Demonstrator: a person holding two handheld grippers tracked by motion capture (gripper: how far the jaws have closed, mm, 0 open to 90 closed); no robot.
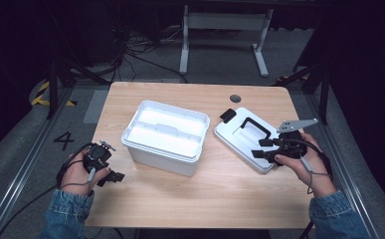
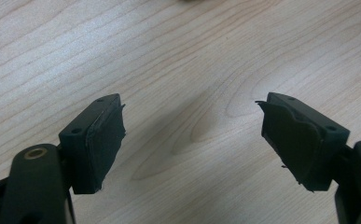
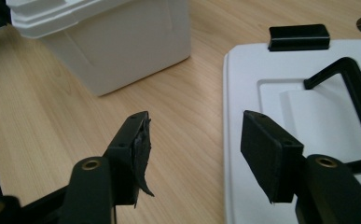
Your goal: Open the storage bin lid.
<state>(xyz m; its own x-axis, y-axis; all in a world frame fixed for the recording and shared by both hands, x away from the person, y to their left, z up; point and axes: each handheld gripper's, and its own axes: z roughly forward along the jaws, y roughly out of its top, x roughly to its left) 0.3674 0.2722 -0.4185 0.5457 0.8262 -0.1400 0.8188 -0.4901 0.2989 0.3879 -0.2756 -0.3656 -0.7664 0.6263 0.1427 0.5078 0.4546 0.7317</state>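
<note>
Nearest the person, both forearms in denim sleeves (image 1: 68, 211) are coming in over the front edge of the wooden table (image 1: 220, 199). The left hand (image 1: 75, 172) is holding the left gripper (image 1: 114, 175) near the table's front-left corner; in the left gripper view (image 2: 192, 140) its jaws are standing wide apart over bare wood, holding nothing. The right hand (image 1: 309, 167) is holding the right gripper (image 1: 262, 148) at the front edge of the white lid (image 1: 232, 132); in the right gripper view (image 3: 194, 154) its jaws are also spread wide and gripping nothing, one over the wood and the other over the lid (image 3: 243, 79).

The lid is lying flat on the table's right half, top side up, its long axis running diagonally from front-right to back-left. Its black handle (image 1: 254, 127) is lying along that same diagonal, and a black latch (image 1: 228, 115) is sitting at the lid's far end, pointing toward the back of the table.

Just left of the lid, apart from it, the open white box (image 1: 162, 137) is sitting mid-table, its long axis running roughly left to right and slightly skewed. Farther back, a round dark hole (image 1: 235, 98) is showing in the tabletop.
</note>
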